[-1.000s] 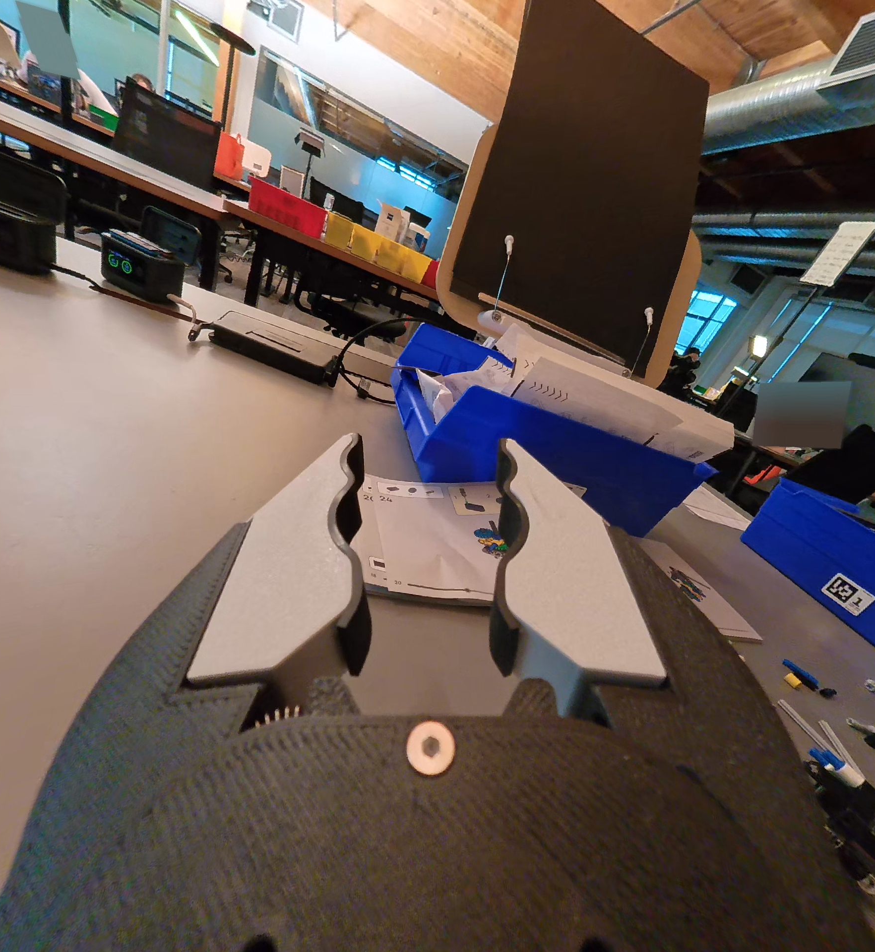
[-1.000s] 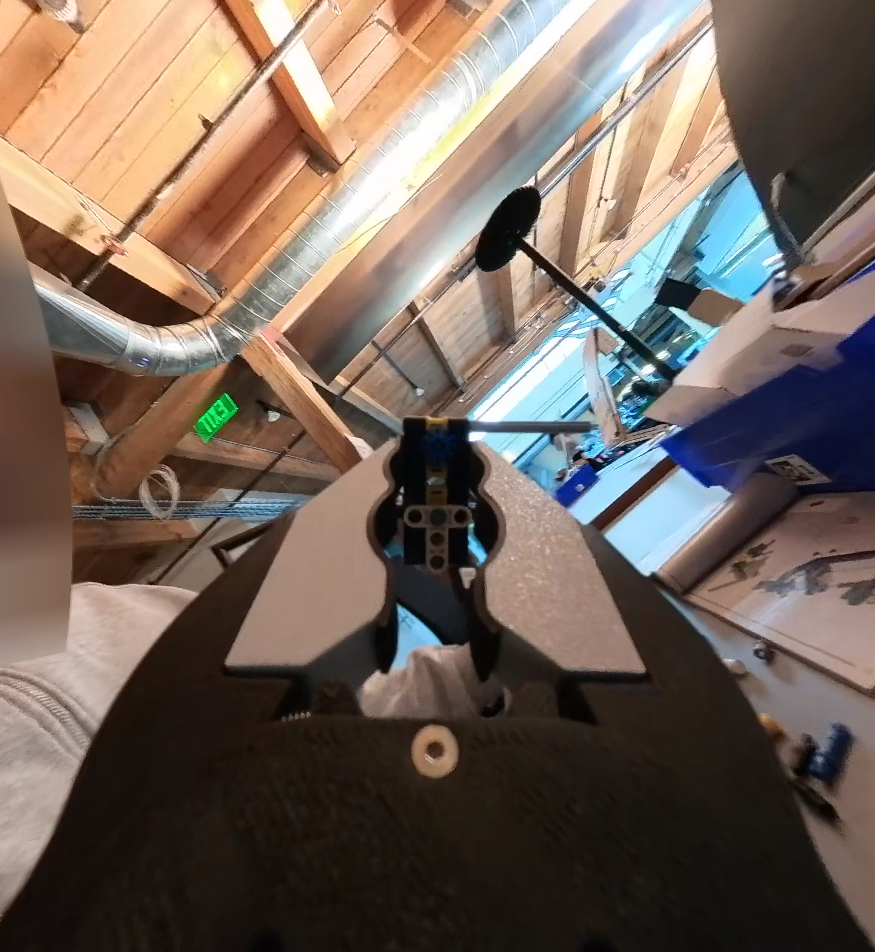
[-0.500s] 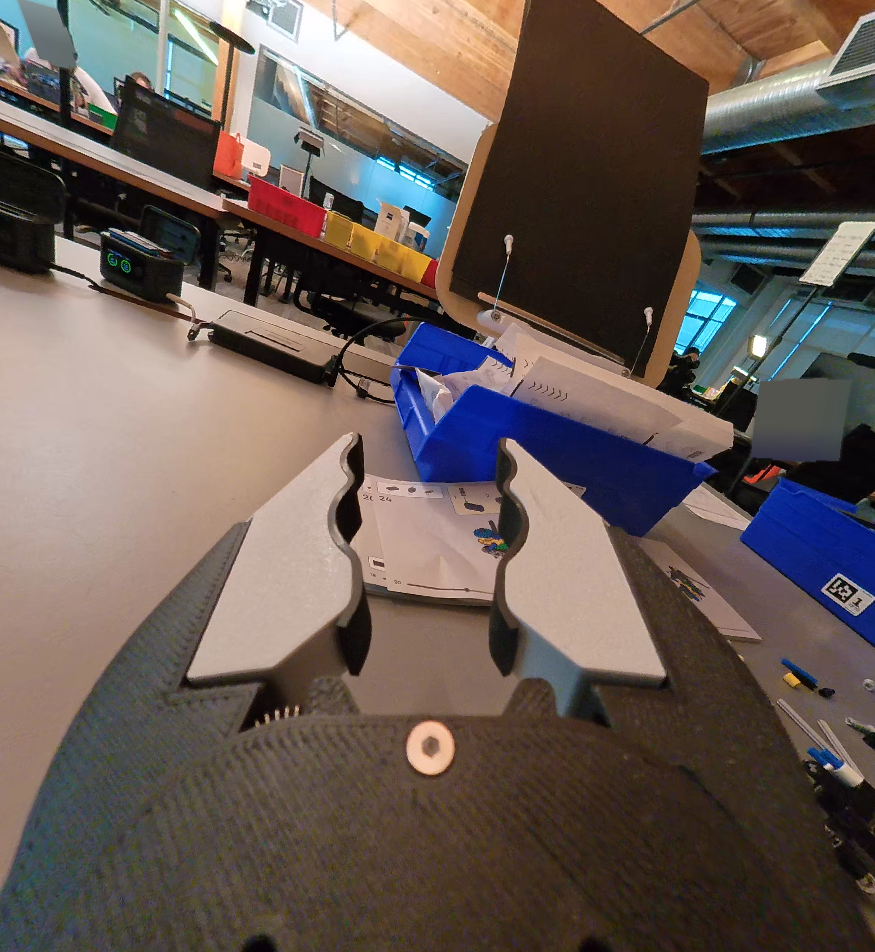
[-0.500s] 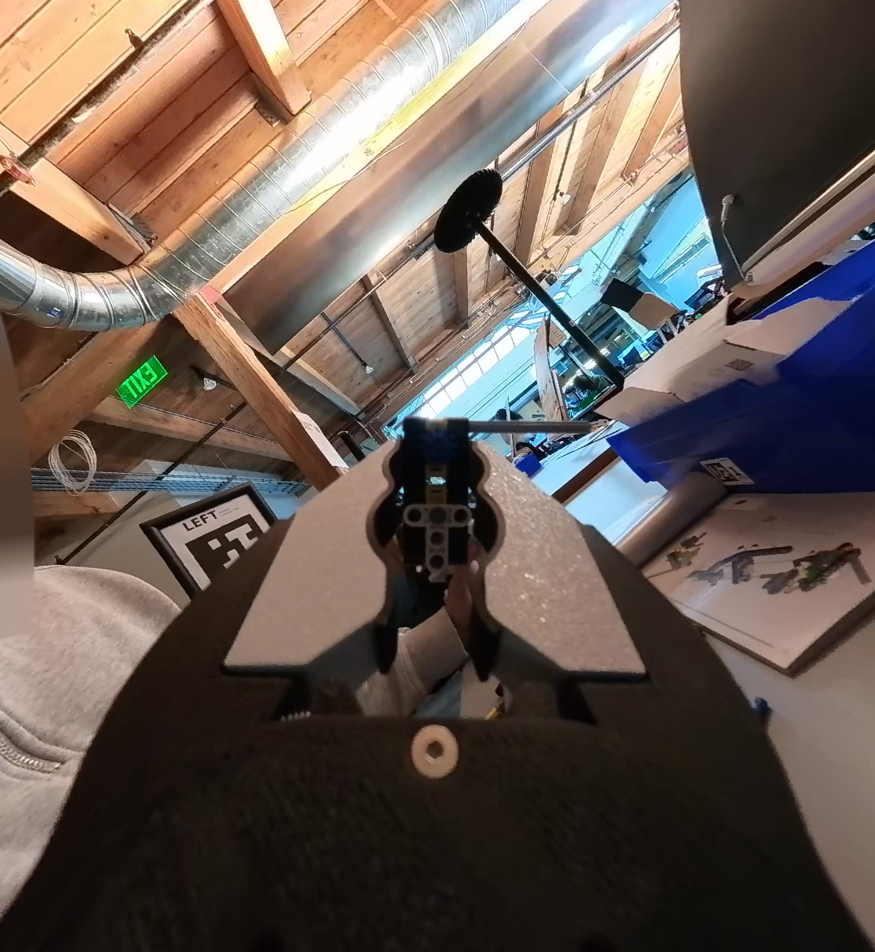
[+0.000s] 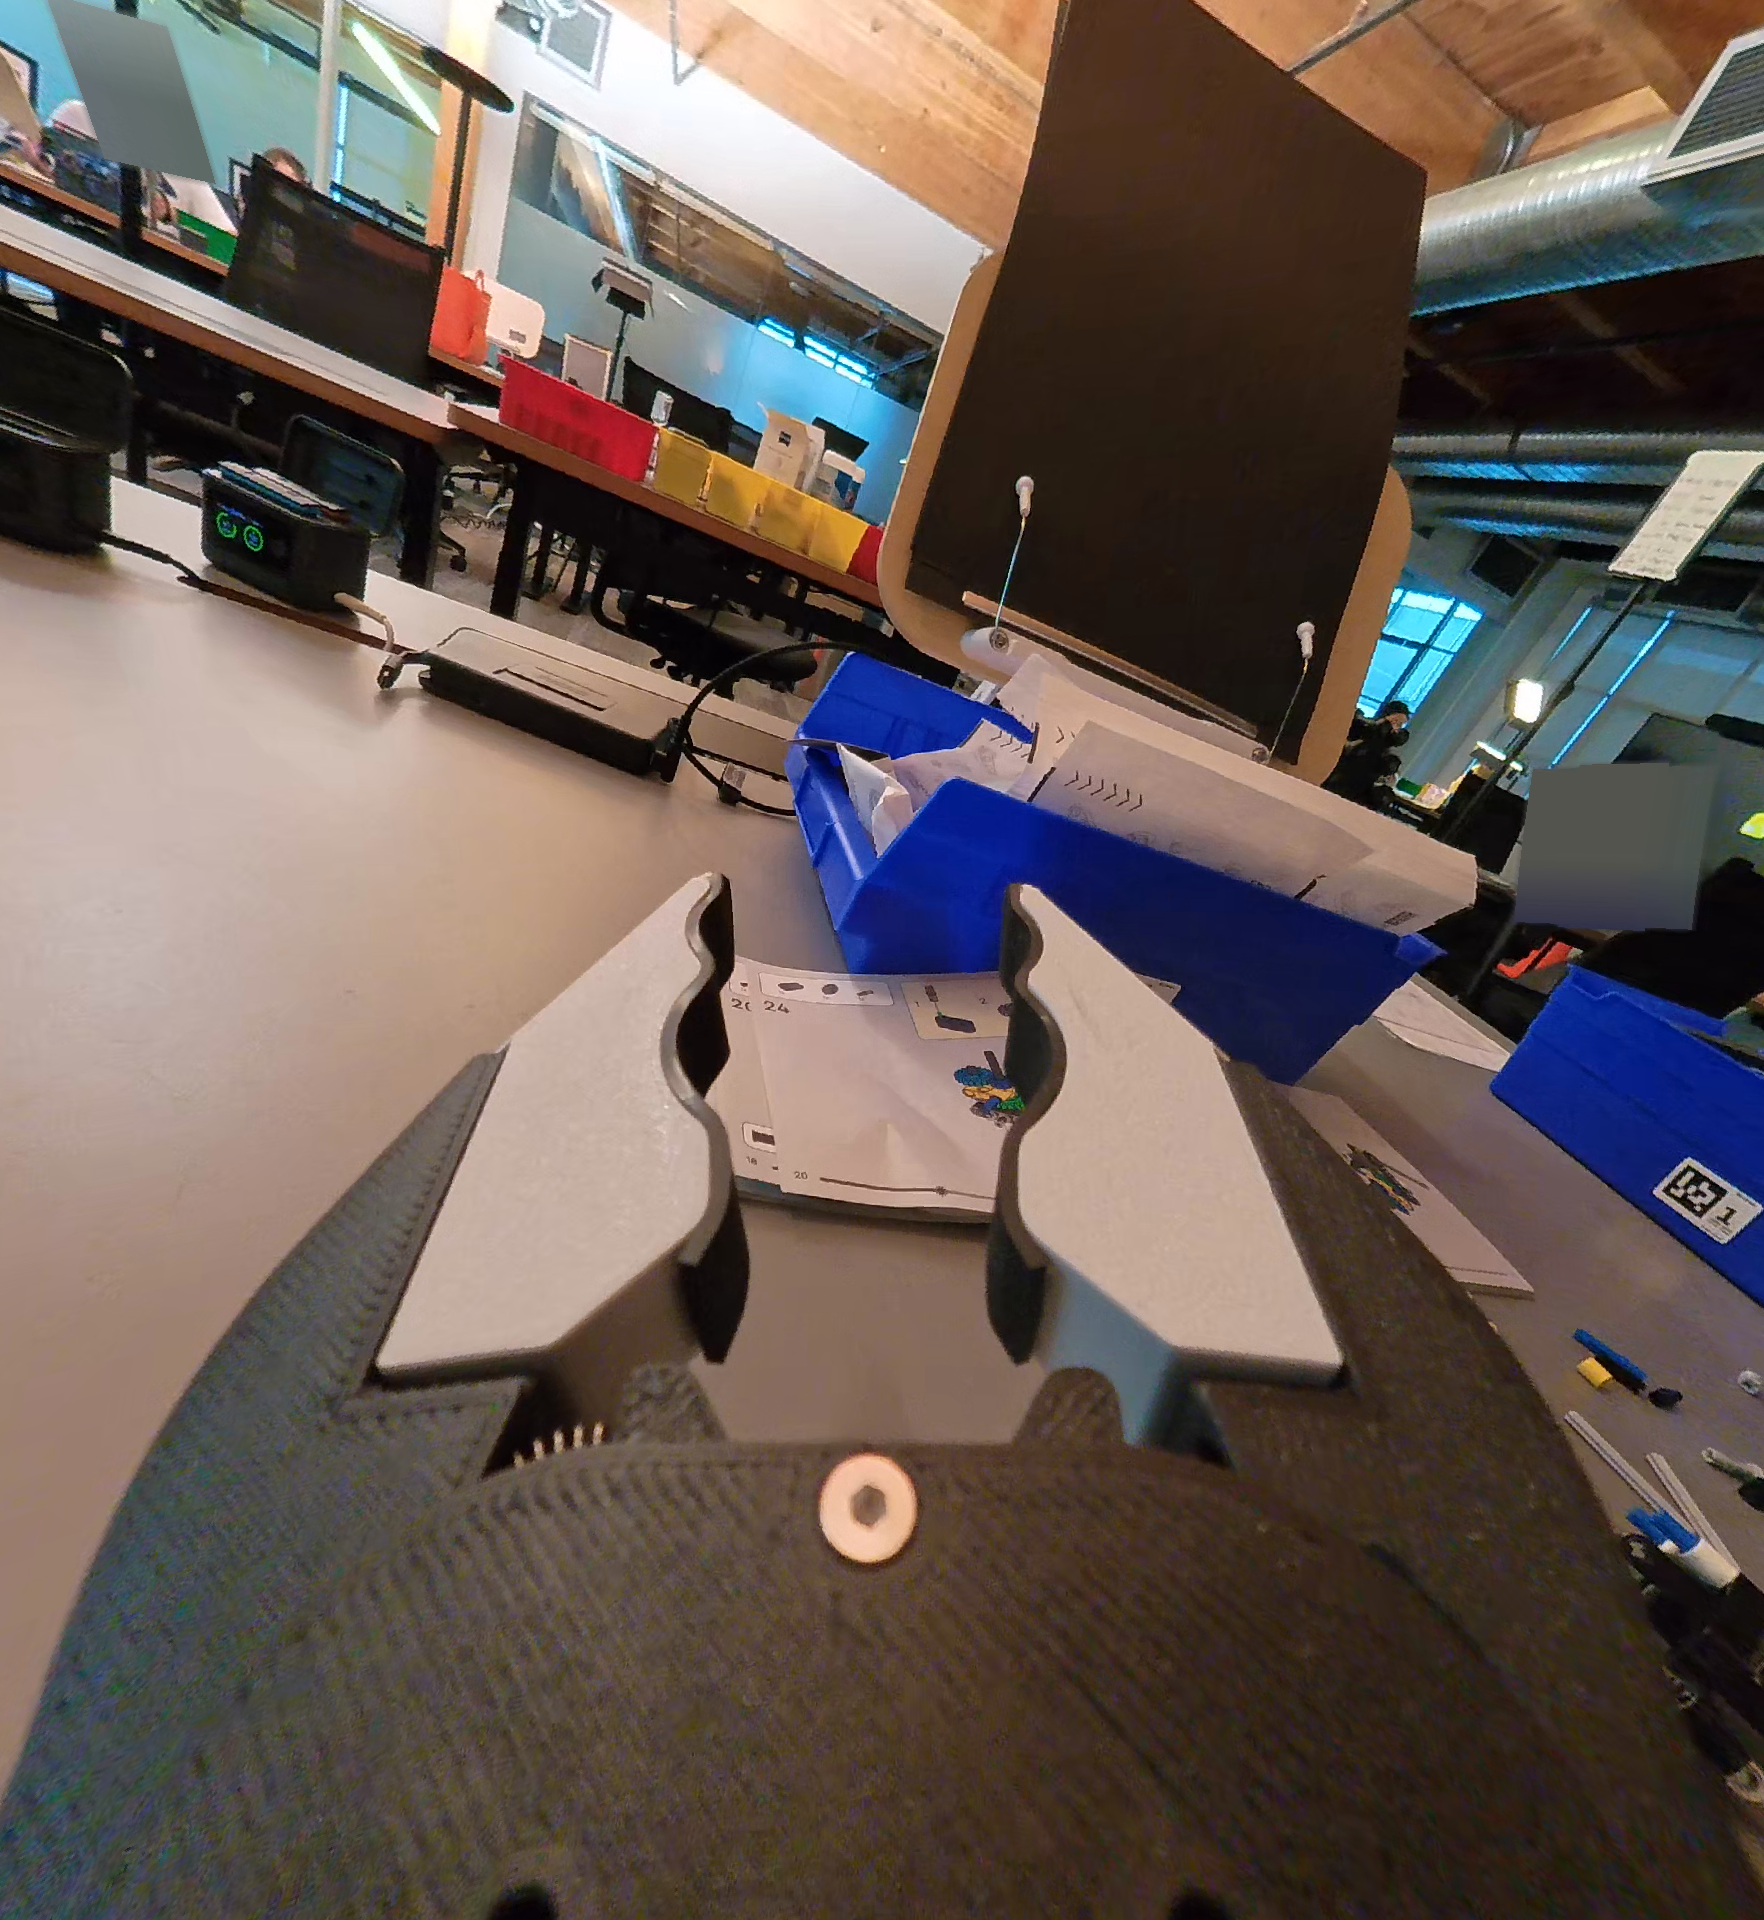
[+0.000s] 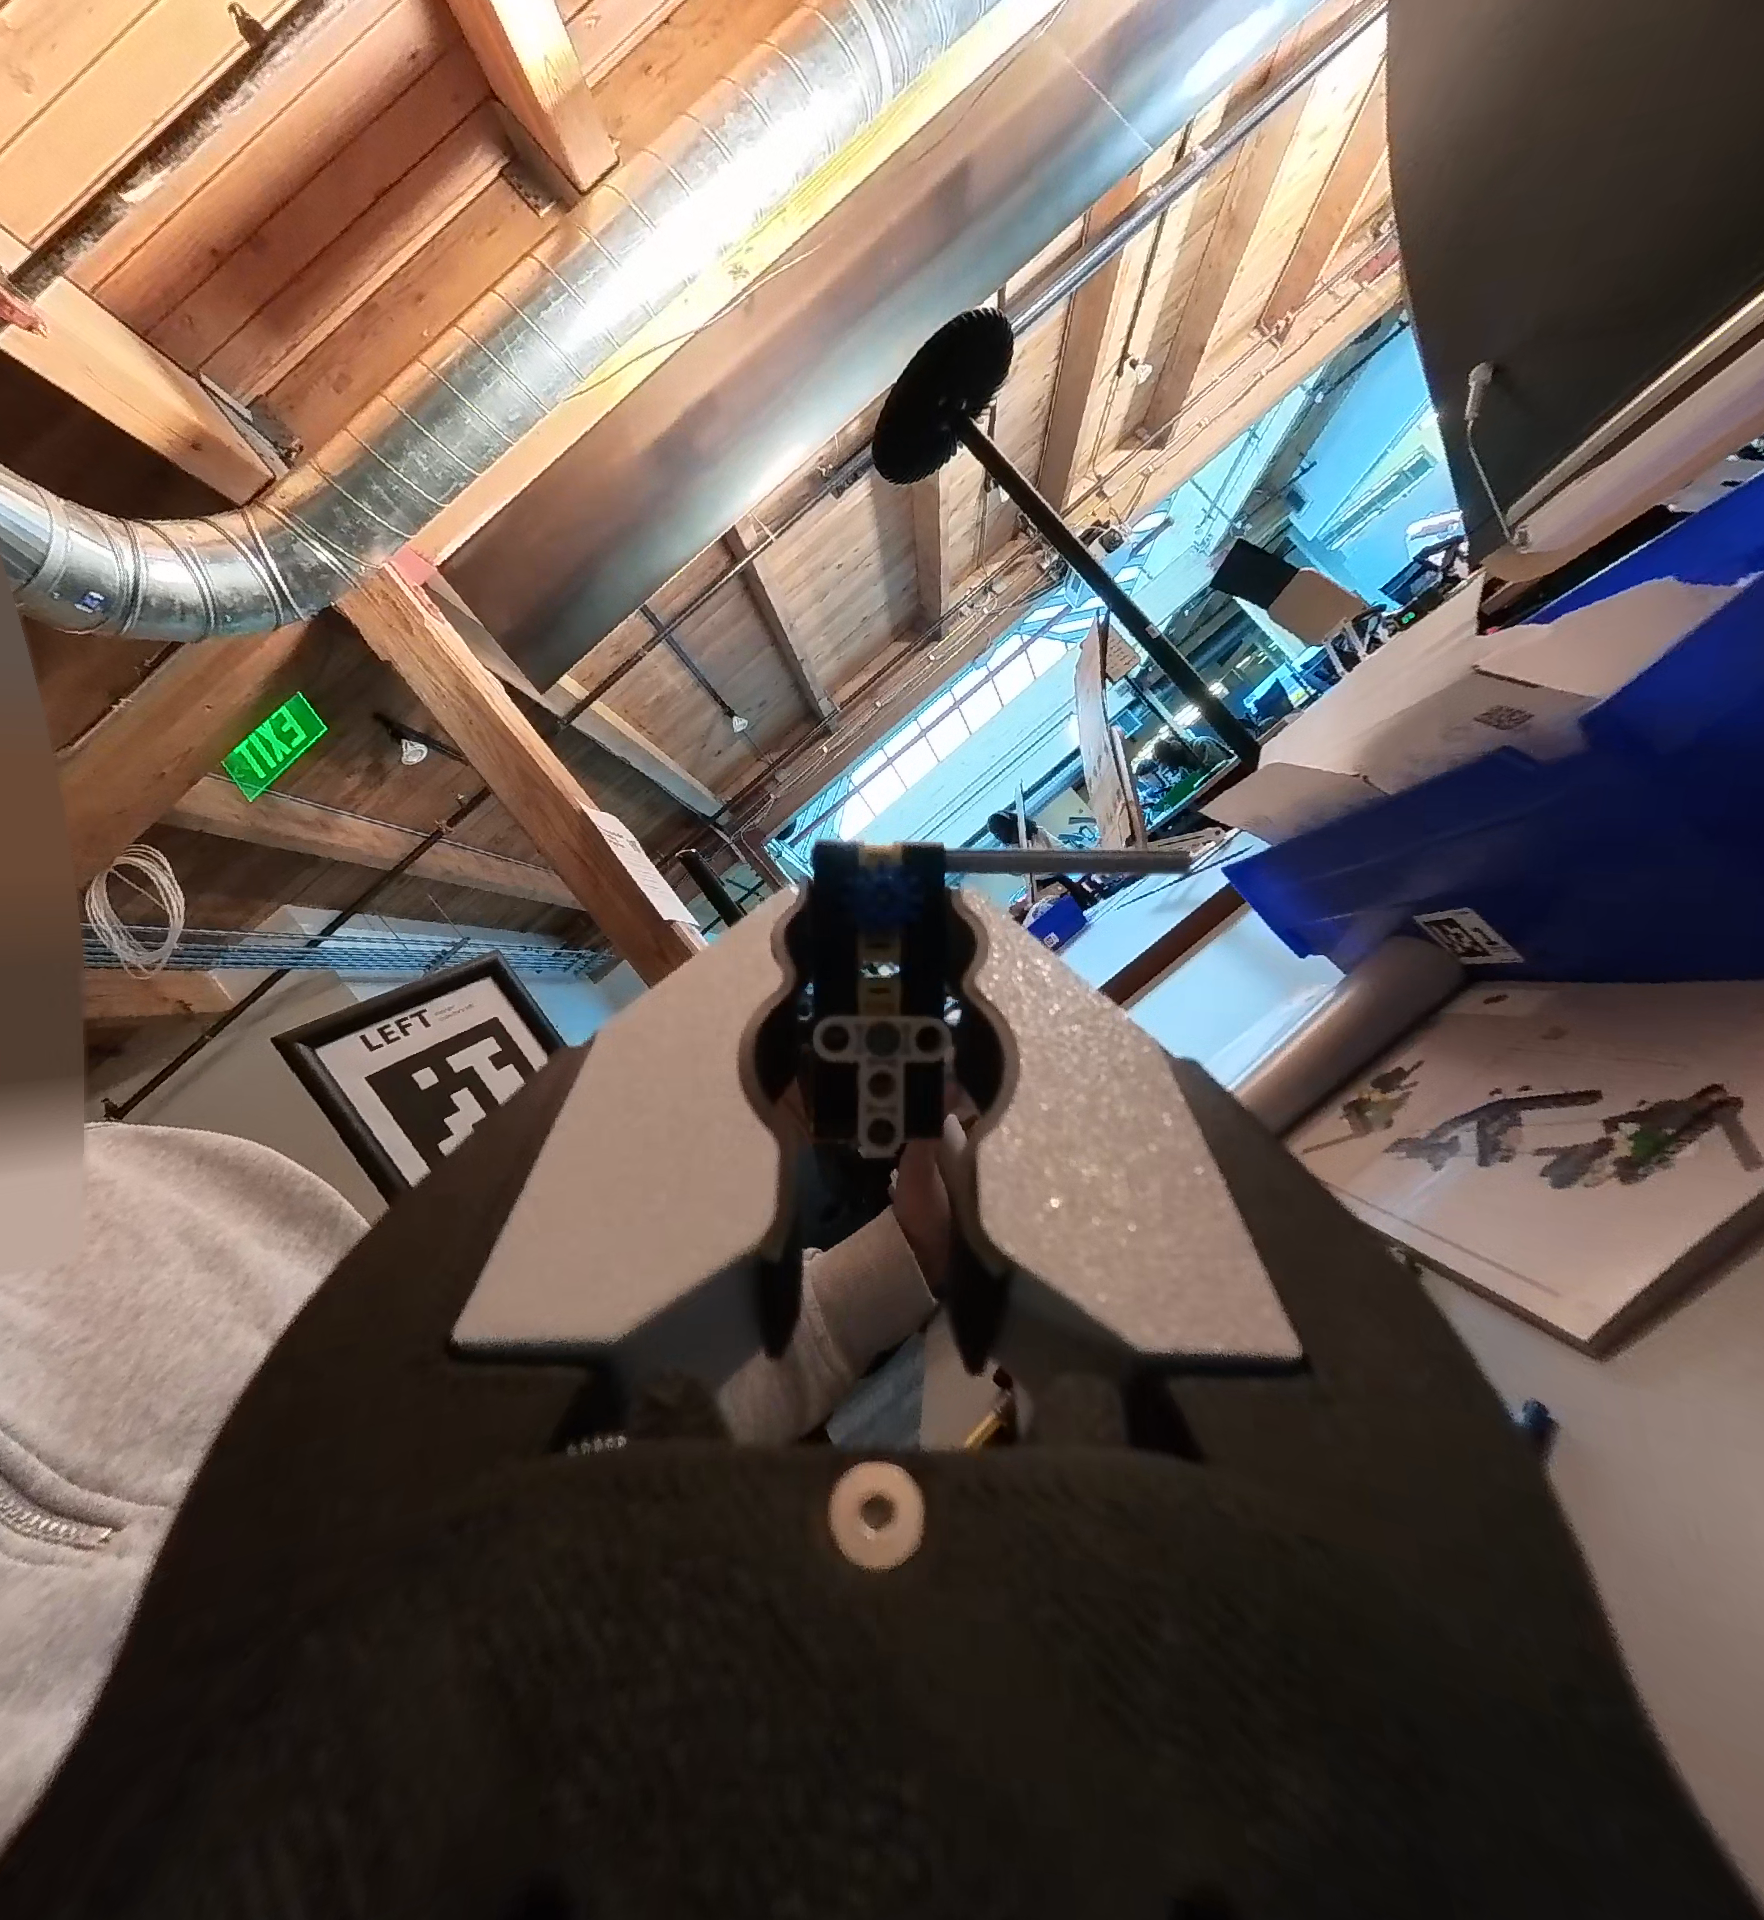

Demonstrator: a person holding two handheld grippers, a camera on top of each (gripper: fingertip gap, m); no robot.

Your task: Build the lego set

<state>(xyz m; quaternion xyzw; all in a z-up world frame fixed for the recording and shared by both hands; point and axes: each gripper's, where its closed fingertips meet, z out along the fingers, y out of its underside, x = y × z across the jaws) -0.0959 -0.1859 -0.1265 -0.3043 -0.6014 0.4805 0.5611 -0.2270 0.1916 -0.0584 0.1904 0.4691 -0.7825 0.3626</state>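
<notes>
My left gripper [image 5: 862, 940] is open and empty, low over the grey table, pointing at an open instruction booklet [image 5: 873, 1091]. Loose lego pieces [image 5: 1626, 1371] and a dark partial build [image 5: 1730, 1621] lie at the right of the left wrist view. My right gripper [image 6: 878, 935] is shut on a small lego assembly [image 6: 878, 1039] of black, blue, yellow and grey parts, with a thin grey axle [image 6: 1065, 860] sticking out to the right. It is held up in the air, tilted toward the ceiling.
A blue bin [image 5: 1086, 914] with papers stands behind the booklet, another blue bin [image 5: 1688, 1132] at the right. A black board on a stand [image 5: 1169, 364] rises behind. An instruction sheet [image 6: 1543, 1143] lies at the right. A grey sleeve [image 6: 78, 1351] and a marker plate [image 6: 431, 1060] show at the left.
The left gripper has stayed still. The right gripper, still holding the assembly, has turned so that the marker plate, the table and the instruction sheet come more into view.
</notes>
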